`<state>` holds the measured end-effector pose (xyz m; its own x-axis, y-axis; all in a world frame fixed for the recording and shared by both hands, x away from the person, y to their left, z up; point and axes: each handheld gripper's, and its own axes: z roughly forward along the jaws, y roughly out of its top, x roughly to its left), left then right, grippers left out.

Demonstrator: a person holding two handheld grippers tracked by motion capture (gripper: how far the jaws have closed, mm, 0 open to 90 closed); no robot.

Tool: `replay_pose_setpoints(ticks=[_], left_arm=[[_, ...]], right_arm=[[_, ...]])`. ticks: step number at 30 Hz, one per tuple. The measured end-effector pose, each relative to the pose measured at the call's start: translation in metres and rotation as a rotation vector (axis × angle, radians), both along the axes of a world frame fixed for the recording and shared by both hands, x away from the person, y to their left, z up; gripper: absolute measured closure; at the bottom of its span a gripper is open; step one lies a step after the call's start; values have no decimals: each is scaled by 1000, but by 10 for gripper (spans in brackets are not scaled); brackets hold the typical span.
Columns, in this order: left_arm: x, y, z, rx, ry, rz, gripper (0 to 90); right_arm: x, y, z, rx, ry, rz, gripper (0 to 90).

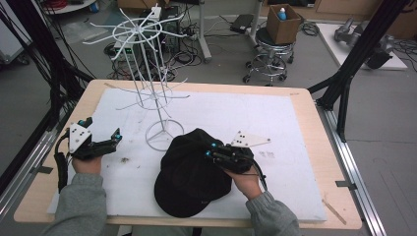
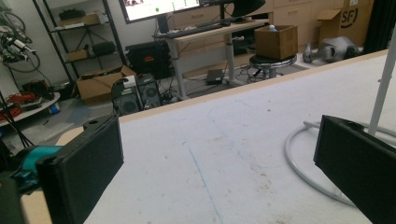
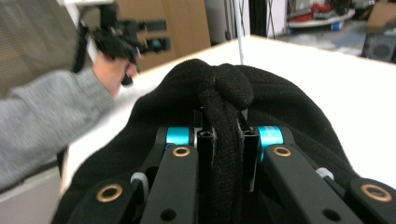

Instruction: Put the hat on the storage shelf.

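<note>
Black cap point(image 1: 192, 177) lies under right claw point(image 1: 210, 149), apparently pinched at its crown.

A black cap point(image 1: 189, 179) of soft, matt knitted-looking cloth lies at lower centre of the high view, its fabric bunched into a thick fold. The table point(image 1: 305, 101) has a pale wood edge and a white, matt, slightly scuffed covering. A white coated wire rack point(image 1: 147, 64) at upper left looks smooth and thin. The right gripper point(image 3: 224, 140) shows matt black plastic jaws, glossy blue metal parts and brass-coloured rivets.
</note>
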<state>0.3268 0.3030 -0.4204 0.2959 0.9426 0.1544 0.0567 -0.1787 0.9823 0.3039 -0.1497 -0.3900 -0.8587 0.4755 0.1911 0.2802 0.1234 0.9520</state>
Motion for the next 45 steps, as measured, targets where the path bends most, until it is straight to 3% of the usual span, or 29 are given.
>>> replay_pose_setpoints(ticks=[11,18,28,45], left_arm=[[0,0,0,4,2,1,18],[0,0,0,5,4,-1,18],[0,-1,-1,6,5,1,17],[1,-1,-2,6,13,1,18]], right_arm=[[-5,-27,26,132,-95,-26,829],[-5,-44,37,206,-128,-45,829],[-10,-55,54,253,-186,-30,829],[-11,-65,78,380,-244,2,829]])
